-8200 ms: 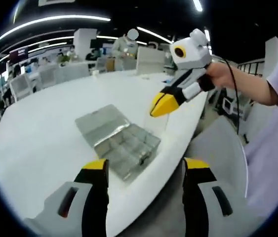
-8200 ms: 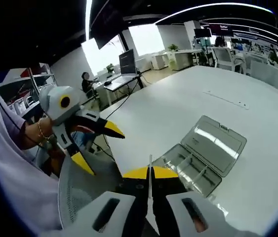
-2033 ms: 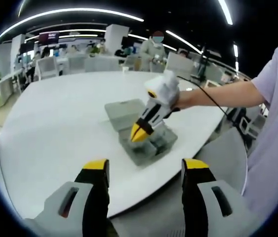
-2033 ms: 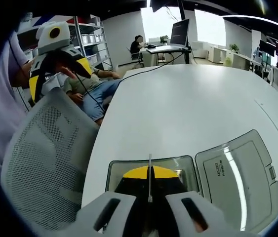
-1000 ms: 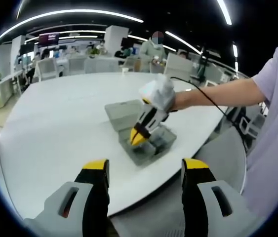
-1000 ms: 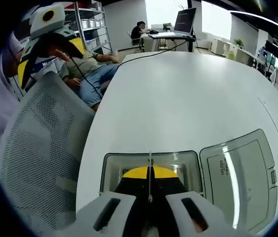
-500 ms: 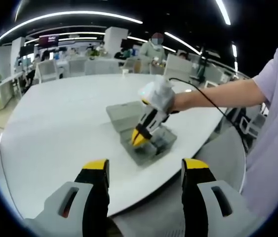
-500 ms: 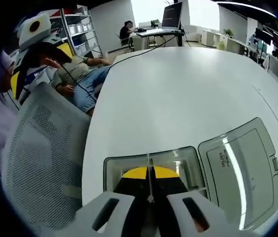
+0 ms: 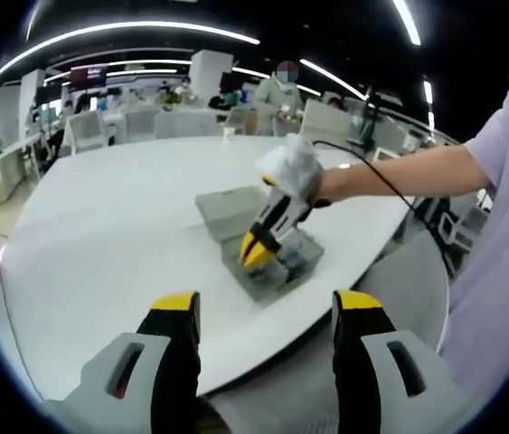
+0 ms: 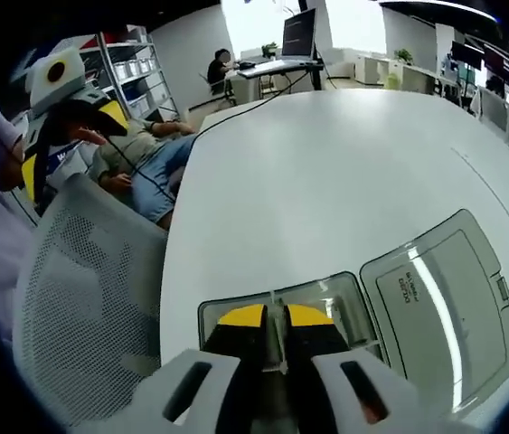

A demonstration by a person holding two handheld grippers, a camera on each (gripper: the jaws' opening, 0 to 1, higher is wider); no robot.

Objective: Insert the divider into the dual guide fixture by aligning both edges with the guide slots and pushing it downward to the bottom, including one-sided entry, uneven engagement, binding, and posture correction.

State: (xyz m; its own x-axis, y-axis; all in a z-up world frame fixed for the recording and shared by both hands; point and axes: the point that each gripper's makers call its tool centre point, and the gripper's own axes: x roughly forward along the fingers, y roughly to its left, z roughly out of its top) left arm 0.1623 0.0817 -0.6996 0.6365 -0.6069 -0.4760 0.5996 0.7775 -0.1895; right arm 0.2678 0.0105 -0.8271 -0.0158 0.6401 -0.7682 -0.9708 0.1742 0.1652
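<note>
My right gripper (image 10: 277, 318) has its yellow-tipped jaws slightly parted around the divider (image 10: 276, 333), a thin clear plate seen edge-on, standing upright between them with its long axis running along the jaws. Whether the pads actually press on it I cannot tell. The tips sit down inside the clear compartment box (image 10: 344, 312), which rests at the near edge of the white table (image 10: 326, 163). The open lid (image 10: 444, 312) lies flat beside the box and carries a small dark label, too small for me to read. In the left gripper view, my left gripper (image 9: 268, 312) hangs wide open and empty, short of the table, while the right gripper (image 9: 259, 249) points steeply down into the box (image 9: 277, 267). A mesh chair (image 10: 82, 307) stands just beside the table.
</note>
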